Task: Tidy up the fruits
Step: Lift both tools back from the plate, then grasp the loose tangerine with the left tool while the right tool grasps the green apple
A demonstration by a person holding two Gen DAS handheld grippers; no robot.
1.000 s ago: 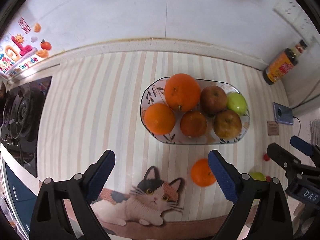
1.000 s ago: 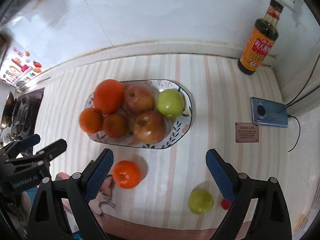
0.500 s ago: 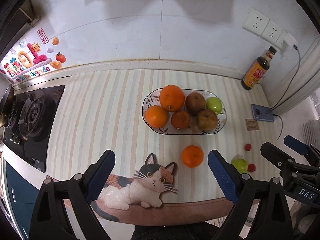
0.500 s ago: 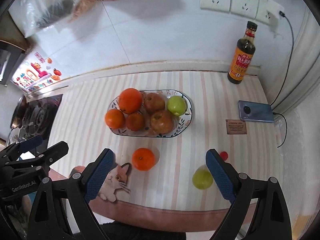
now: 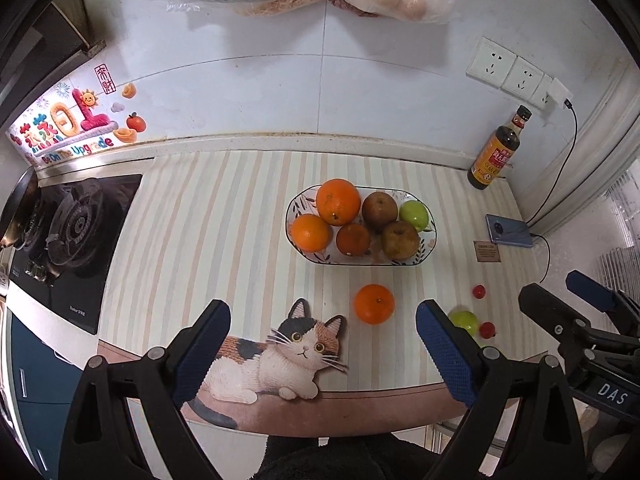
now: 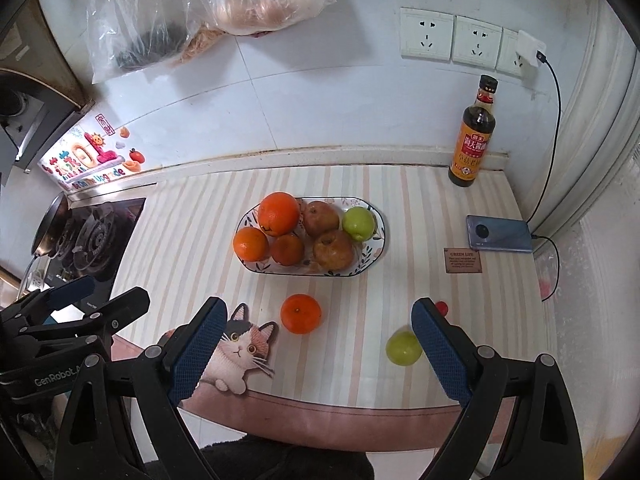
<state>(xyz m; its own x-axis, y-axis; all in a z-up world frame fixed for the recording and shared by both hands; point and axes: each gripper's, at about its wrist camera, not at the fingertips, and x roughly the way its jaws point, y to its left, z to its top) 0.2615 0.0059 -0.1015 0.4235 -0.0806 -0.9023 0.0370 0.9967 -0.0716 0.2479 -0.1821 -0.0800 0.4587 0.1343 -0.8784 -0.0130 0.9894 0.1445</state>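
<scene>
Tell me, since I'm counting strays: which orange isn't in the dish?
The lone orange on the striped mat, in front of the dish, beside the cat picture.

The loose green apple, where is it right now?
In the right wrist view the loose green apple lies on the striped mat, near its front edge, right of the loose orange, outside the fruit plate.

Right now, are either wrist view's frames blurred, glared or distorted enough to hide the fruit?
Left wrist view: sharp, evenly lit, strong fisheye bowing at the edges; the loose orange is clear, but the green apple is partly hidden by a jaw. Right wrist view: equally sharp, soft shadows only; loose orange, green apple and fruit plate all legible, with no glare on them.
</scene>
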